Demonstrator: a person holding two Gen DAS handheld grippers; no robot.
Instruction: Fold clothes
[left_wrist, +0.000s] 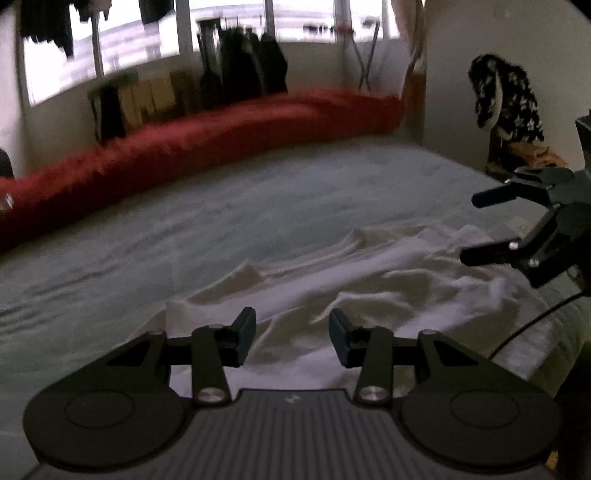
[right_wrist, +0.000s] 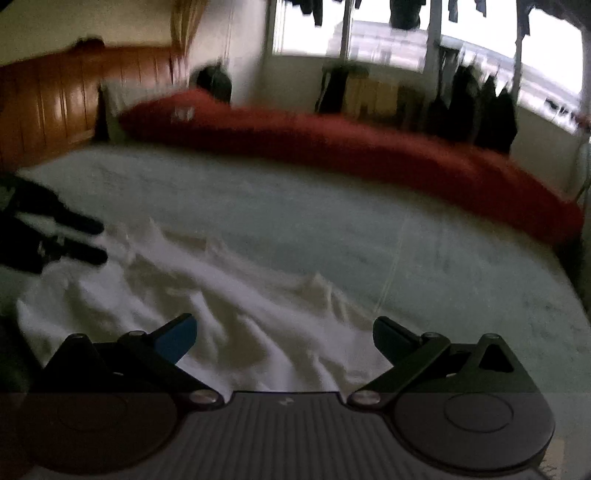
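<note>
A white garment (left_wrist: 369, 284) lies rumpled on the pale bed sheet (left_wrist: 184, 229), and it shows again as white cloth (right_wrist: 207, 295) in the right wrist view. My left gripper (left_wrist: 292, 338) hovers just above its near edge, open, with nothing between the fingers. Wide open too, my right gripper (right_wrist: 284, 341) hangs over the garment's near side and holds nothing. Each gripper appears in the other's view: the right gripper (left_wrist: 469, 227) at the far right, the left gripper (right_wrist: 98, 240) at the far left, both over the cloth.
A long red bolster (left_wrist: 207, 136) runs along the bed's far side, below windows with dark clothes hanging (left_wrist: 243, 62). A dark floral garment (left_wrist: 506, 99) hangs at the right wall. A wooden headboard (right_wrist: 55, 103) stands at the left. The sheet beyond the garment lies bare.
</note>
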